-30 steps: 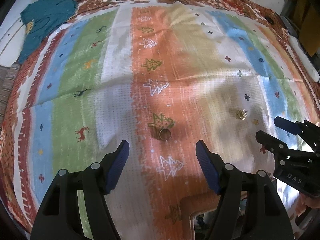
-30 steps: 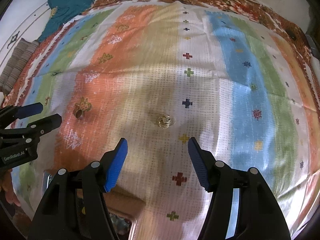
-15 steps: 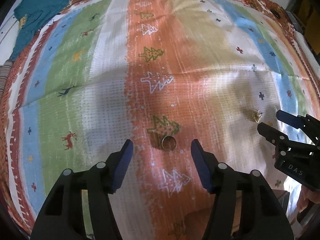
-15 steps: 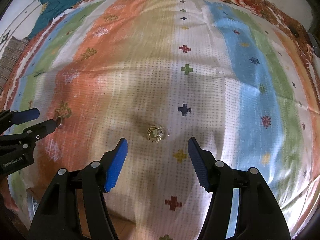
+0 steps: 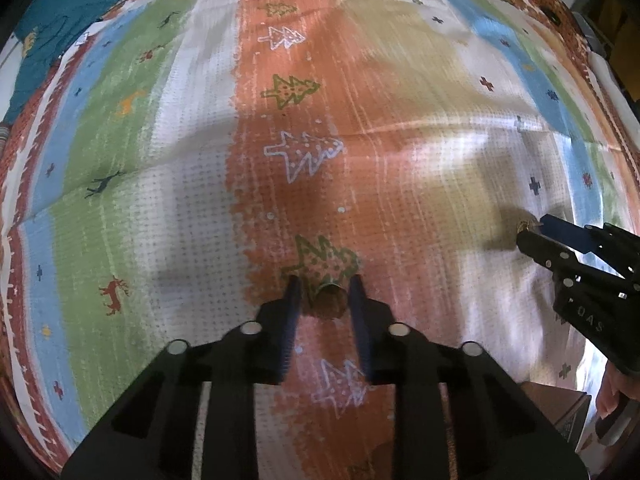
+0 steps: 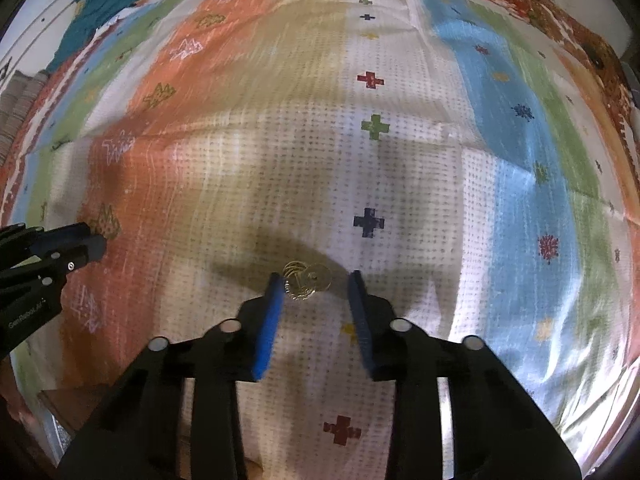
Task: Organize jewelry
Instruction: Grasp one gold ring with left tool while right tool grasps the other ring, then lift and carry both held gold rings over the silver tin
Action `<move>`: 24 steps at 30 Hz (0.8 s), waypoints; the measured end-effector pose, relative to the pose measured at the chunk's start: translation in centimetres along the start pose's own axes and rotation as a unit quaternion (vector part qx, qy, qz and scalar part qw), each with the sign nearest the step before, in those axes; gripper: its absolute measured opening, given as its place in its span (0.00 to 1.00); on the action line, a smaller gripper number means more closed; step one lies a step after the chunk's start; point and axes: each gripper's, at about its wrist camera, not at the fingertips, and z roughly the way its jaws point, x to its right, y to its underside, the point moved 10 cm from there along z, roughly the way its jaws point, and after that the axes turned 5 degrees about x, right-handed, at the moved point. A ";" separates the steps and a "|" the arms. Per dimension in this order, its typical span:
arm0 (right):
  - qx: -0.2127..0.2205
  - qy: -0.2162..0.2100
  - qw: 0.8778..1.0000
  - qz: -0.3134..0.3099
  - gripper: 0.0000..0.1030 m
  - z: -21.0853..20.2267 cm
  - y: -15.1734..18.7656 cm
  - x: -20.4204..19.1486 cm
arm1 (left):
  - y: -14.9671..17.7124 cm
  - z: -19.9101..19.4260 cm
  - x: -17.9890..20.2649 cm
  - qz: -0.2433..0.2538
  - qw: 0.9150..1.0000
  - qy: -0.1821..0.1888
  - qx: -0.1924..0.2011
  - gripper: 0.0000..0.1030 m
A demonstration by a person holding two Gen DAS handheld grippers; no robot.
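Observation:
A gold ring (image 5: 329, 295) lies on the striped bedspread, on a green tree motif. My left gripper (image 5: 325, 286) is low over it, its jaws partly closed with the ring between the tips; I see no firm contact. A second, ornate gold ring (image 6: 305, 280) lies on the white stripe. My right gripper (image 6: 314, 282) is down at it, jaws partly open, the left blue pad (image 6: 269, 320) touching or nearly touching the ring. The right gripper also shows in the left wrist view (image 5: 536, 232), with that ring (image 5: 524, 225) at its tip.
The bedspread (image 5: 160, 160) covers the whole bed. A teal garment (image 5: 52, 32) lies at the far left corner. A brown wooden box corner (image 5: 560, 412) shows near the front edge, also in the right wrist view (image 6: 68, 404). The left gripper (image 6: 60, 252) shows at that view's left edge.
Both grippers have dropped toward the bedspread and moved forward onto their rings. Both pairs of jaws have narrowed around the rings.

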 end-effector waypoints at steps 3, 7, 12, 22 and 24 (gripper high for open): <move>0.001 -0.003 1.000 -0.003 0.18 0.0 0.0 -0.1 | 0.3 0.1 0.5 0.013 1.000 -0.006 -0.001 0.17; 0.005 -0.007 1.000 -0.003 0.17 -0.2 0.0 -0.1 | 0.3 -0.3 1.0 0.022 1.000 -0.007 0.000 0.17; 0.019 -0.018 1.000 0.001 0.08 -1.5 0.0 -0.6 | -0.5 -1.7 1.2 0.017 1.000 -0.004 0.016 0.17; 0.034 -0.018 0.999 0.001 0.05 -3.3 0.0 -0.8 | 0.4 -4.2 1.5 0.020 0.999 0.004 0.034 0.17; 0.041 -0.020 0.999 0.003 0.05 -3.6 -0.1 -0.9 | 0.0 -4.4 1.7 0.019 0.999 0.006 0.038 0.17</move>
